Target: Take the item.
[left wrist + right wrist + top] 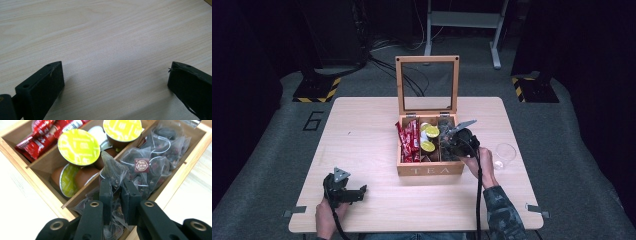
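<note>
Pale wood table (362, 150) carries the tea box (430, 169), lid up. One tea bag (113, 173) in its right compartment is pinched by the right gripper (117, 192). It is best lifted straight, clear of neighbouring bags. The left gripper (343, 190) is rested spread.

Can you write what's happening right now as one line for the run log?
right tool: shut on clear tea bag | place: right compartment of wooden tea box | left tool: open, over pale wooden table
</note>
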Motion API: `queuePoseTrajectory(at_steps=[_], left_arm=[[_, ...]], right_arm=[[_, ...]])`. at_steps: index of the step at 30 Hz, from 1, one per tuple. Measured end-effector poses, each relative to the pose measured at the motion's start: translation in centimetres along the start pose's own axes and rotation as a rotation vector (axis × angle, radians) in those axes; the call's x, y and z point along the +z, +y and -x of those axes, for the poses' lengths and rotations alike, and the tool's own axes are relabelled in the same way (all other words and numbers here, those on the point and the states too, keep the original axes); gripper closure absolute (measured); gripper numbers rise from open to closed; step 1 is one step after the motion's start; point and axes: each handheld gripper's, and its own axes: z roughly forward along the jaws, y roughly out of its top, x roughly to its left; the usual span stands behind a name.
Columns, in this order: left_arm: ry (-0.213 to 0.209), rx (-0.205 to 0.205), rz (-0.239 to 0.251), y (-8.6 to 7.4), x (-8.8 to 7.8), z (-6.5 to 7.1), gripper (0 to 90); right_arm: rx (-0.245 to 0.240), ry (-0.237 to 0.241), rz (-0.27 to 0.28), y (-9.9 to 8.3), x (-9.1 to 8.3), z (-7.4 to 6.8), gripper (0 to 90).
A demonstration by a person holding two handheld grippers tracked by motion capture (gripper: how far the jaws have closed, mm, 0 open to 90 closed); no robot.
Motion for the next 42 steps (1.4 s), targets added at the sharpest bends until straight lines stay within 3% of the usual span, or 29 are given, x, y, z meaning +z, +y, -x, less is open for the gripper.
queuePoseTrajectory(at_steps=[29,42], left_arm=[[-0.001,-0.001,0.001,0.0,0.0,0.0,0.5],[-0.001,-0.001,0.001,0.0,0.0,0.0,0.5]], right_arm=[[-0.029,-0.049,0.071,0.7,-5.0,0.1,80.0],[-0.013,-0.089,0.092,0.5,-7.3,0.7,80.1]])
